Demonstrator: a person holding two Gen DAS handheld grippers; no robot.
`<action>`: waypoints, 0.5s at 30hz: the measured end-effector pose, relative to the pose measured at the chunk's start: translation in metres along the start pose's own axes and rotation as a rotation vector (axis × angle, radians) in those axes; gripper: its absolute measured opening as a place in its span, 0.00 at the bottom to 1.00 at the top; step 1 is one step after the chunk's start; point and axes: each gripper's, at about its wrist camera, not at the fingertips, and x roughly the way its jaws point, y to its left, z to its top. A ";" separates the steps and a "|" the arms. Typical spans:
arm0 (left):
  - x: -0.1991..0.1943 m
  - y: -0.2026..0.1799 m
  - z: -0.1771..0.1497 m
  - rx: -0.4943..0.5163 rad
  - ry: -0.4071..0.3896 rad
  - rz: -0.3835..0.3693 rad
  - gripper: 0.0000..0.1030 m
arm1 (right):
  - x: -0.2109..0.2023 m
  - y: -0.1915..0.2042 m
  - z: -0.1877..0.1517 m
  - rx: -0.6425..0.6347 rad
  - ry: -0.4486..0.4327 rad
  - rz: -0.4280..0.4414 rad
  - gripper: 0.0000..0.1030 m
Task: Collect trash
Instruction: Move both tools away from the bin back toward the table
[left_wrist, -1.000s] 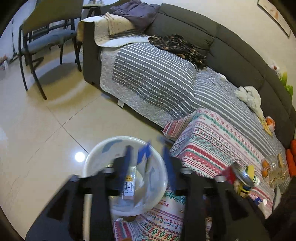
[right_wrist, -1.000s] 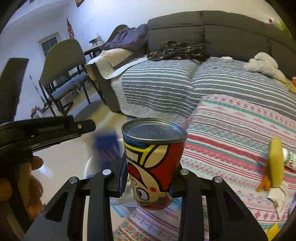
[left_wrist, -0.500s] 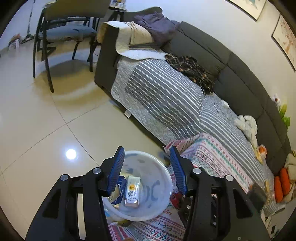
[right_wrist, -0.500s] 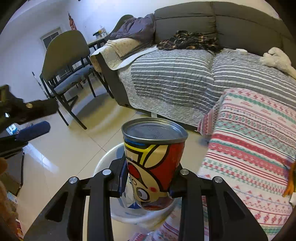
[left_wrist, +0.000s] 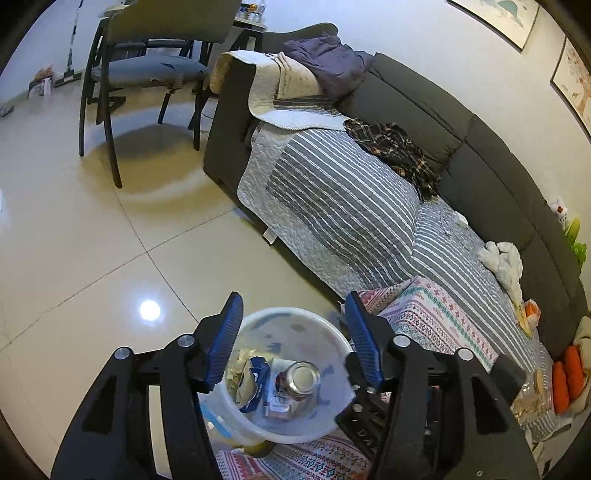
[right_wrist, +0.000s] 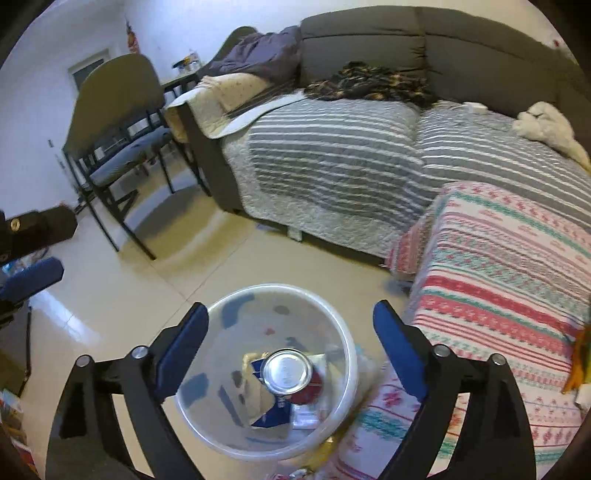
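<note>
Glossy cream floor tiles (left_wrist: 74, 236) carry a white plastic bin (right_wrist: 343, 354), which stands right against the corner of a surface draped in a patterned red, teal and white cloth (right_wrist: 498, 288). Above the bin hangs the right gripper (right_wrist: 291, 332), its blue-padded jaws opening wide with nothing between them; the can (right_wrist: 286, 371) lies down inside the bin, silver end up, among a blue-and-white wrapper (right_wrist: 273, 411) and other scraps. From the left wrist view the left gripper (left_wrist: 293, 321) also hovers over the bin (left_wrist: 332, 417), its jaws opening and empty, with the can (left_wrist: 301, 378) showing between and below the fingers beside a small carton. Farther back, a dark grey sofa (left_wrist: 480, 162) runs along the wall under a grey striped quilt (left_wrist: 340, 206), with a plaid garment (left_wrist: 399, 147) and a white cloth (left_wrist: 502, 258) on it. Beyond the sofa arm stands a dark-framed chair (left_wrist: 147, 70).
</note>
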 end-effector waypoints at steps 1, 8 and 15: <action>0.001 -0.003 -0.001 0.009 -0.003 0.006 0.62 | -0.002 -0.002 0.001 0.002 -0.003 -0.011 0.90; -0.002 -0.030 -0.015 0.104 -0.067 0.096 0.88 | -0.028 -0.039 0.006 0.054 -0.027 -0.144 0.93; -0.003 -0.075 -0.043 0.276 -0.133 0.176 0.93 | -0.067 -0.081 0.006 0.097 -0.091 -0.258 0.93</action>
